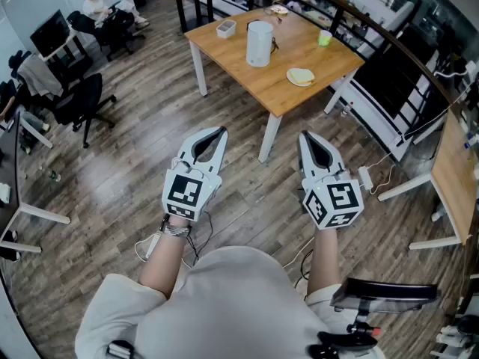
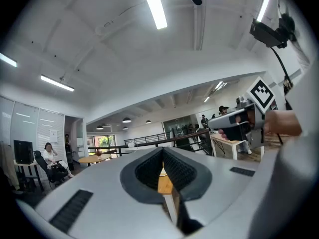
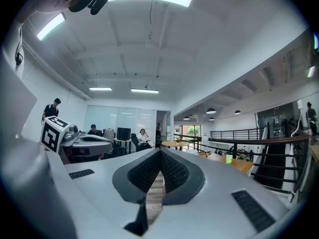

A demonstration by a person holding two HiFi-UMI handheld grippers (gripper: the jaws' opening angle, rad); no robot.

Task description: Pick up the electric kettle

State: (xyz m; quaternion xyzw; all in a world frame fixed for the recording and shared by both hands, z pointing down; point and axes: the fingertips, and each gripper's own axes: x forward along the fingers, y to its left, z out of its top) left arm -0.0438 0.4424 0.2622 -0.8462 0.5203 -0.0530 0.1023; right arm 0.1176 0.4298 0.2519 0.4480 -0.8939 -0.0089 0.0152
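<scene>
Head view, looking steeply down: a white electric kettle (image 1: pixel 259 43) stands upright near the middle of a square wooden table (image 1: pixel 262 81) at the top of the frame. Around it on the tabletop, all apart from it, are a small white box (image 1: pixel 225 28) to its left, a green cup (image 1: pixel 324 38) towards the far right edge, and a pale plate (image 1: pixel 300 76) near the front right corner.

Both grippers are well short of the table, held side by side over the grey plank floor (image 1: pixel 120 170) and pointing towards it. The left gripper (image 1: pixel 221 132) has its jaws pressed together with nothing between them – its own view shows the tips meeting (image 2: pixel 163 151). The right gripper (image 1: pixel 305 134) is likewise closed and empty, tips meeting in its view (image 3: pixel 160 152). Neither touches the kettle.

Farther left, a black office chair (image 1: pixel 82 103) stands on the floor, and a seated person (image 1: pixel 96 4) is in the far corner. In the left gripper view a tiny white shape in the distance may be the kettle – too small to be sure.
</scene>
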